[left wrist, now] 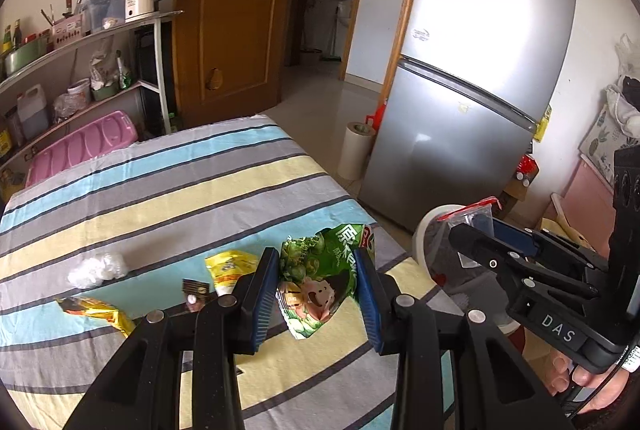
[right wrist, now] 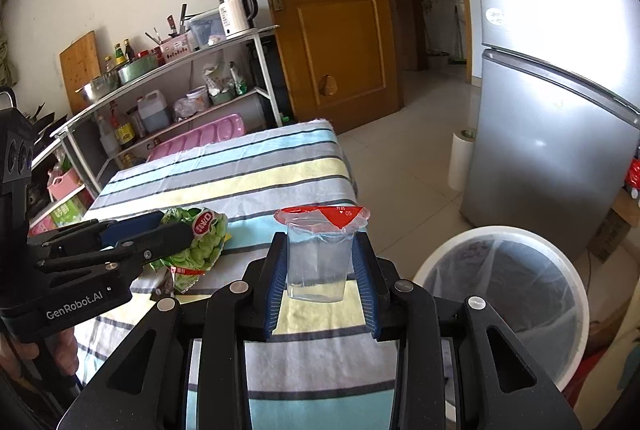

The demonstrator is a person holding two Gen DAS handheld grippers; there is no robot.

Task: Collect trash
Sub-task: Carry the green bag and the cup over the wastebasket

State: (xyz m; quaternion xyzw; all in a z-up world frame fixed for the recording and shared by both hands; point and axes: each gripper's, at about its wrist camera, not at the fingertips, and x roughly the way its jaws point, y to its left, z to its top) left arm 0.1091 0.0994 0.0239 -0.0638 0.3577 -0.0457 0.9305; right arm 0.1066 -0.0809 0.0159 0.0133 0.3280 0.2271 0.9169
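Wrapper [left wrist: 320, 282], green, crinkly and light, is hanging pinched in the left hand-held gripper [left wrist: 318, 294] at lower centre, above the striped bench [left wrist: 160, 190]. Right hand-held gripper [right wrist: 318, 280] is squeezing a thin clear cup [right wrist: 318, 254] mid-wall; it looks crushable. Bin [right wrist: 504, 294] is waiting lower right.

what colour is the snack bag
Green snack bag, clearest in the left wrist view.

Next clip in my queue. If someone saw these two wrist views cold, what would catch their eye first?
Probably the two loaded grippers: the left gripper is shut on a crumpled green snack bag, and the right gripper is shut on a clear plastic cup with a red peel-off lid. Next, the white trash bin on the floor beside the striped tablecloth, where a yellow wrapper and a crumpled white wad lie.
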